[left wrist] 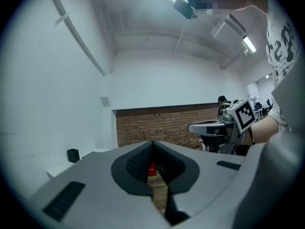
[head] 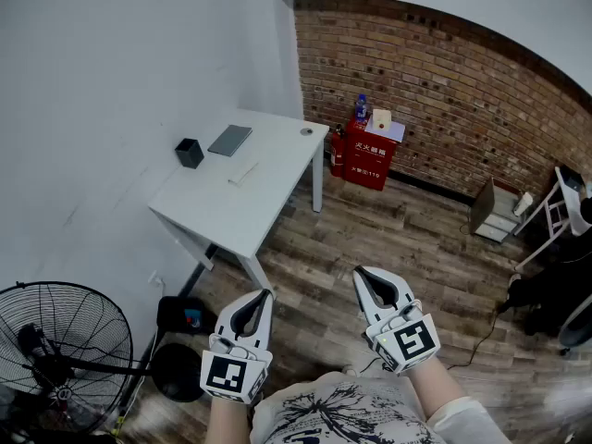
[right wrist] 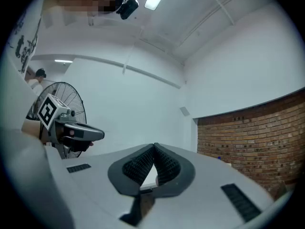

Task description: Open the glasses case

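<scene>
My left claw [head: 263, 295] is shut tight, with nothing in it. My right claw [head: 362, 272] is shut tight too, and it has nothing in it either. Both point straight ahead, out over the wood floor.

The white table [head: 250, 206] is well away from both claws, by the wall. I think the glasses case [head: 229, 140] is the flat grey thing near the back of the table, next to a little black box [head: 190, 152]. It is too small for me to be sure. It could be the small pale bar [head: 242, 174] instead.

I think a case like this is light and hard, with a smooth shell. It may slide on the table if I push it. I would hold the bottom half with one claw. With the other I would lift the lid at the front edge, away from the hinge, and go slowly.
</scene>
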The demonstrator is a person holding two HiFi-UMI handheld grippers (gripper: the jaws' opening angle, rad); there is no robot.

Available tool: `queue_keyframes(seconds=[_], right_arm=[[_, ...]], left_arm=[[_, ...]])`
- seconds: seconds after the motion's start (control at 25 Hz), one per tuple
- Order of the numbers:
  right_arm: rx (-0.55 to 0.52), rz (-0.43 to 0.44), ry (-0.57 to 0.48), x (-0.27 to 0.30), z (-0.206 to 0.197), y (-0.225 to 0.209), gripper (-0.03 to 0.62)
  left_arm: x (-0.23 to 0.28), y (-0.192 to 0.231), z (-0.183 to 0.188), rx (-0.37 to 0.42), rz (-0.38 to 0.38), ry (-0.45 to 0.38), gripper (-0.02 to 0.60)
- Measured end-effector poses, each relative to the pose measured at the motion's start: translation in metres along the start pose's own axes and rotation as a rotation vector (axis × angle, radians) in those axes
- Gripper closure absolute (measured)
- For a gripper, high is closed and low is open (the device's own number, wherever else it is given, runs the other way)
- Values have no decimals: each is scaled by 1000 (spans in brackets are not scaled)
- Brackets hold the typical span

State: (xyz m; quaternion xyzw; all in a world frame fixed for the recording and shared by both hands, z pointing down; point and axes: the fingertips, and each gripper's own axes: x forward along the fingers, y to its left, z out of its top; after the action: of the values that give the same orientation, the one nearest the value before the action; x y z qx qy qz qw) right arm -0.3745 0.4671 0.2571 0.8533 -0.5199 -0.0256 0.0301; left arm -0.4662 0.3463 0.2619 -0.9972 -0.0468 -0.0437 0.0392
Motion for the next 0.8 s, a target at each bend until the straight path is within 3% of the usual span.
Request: queue_keyframes(seconds=[0.68, 0.72, 0.8], right_arm=[[38, 51, -38, -23, -2, -54, 581], [41, 62, -37, -23, -5, -60, 540], [43, 86, -30, -20, -12, -71, 135]], left_arm=[[52, -44, 9, -3, 27, -15, 568], [57, -48, 8, -5, 33, -13, 568], [67, -56, 4, -16, 43, -8, 568]])
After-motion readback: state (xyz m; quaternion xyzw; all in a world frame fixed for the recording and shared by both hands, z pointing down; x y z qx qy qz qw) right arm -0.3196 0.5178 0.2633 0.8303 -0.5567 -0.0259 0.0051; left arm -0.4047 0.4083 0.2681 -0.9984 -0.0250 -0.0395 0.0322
